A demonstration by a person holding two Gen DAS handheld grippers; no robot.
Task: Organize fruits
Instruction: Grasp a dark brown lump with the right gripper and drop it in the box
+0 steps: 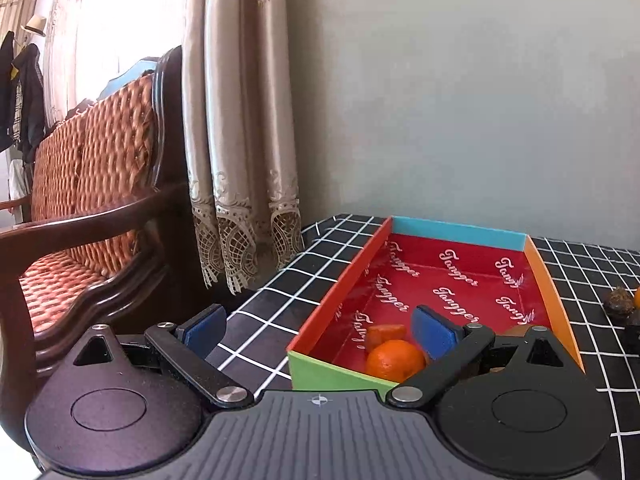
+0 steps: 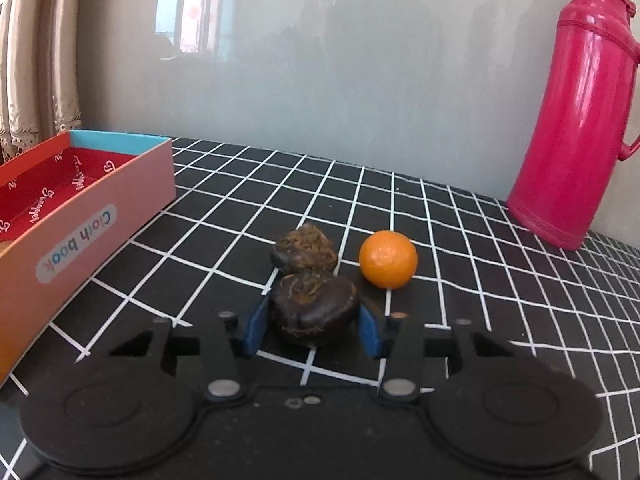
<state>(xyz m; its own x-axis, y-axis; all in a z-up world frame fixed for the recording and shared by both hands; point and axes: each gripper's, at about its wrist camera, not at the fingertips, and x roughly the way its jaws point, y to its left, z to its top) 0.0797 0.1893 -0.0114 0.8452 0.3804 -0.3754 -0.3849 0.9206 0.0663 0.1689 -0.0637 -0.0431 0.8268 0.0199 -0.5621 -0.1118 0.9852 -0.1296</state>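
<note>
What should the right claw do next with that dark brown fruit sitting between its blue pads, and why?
Probably close. The right claw already straddles the nearer dark fruit, with its blue pads on either side but seemingly not yet pressing it. The box on the left, already holding an orange, looks like its destination.

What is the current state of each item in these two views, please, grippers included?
Left gripper: open, holding nothing.
Right gripper: fingers around the near dark fruit; contact unclear.
Far dark fruit: on the checked cloth, untouched.
Loose orange: on the cloth, outside the box.
Box: open, no lid.
Orange in box: resting at the near end.
Pink flask: upright, closed.
</note>
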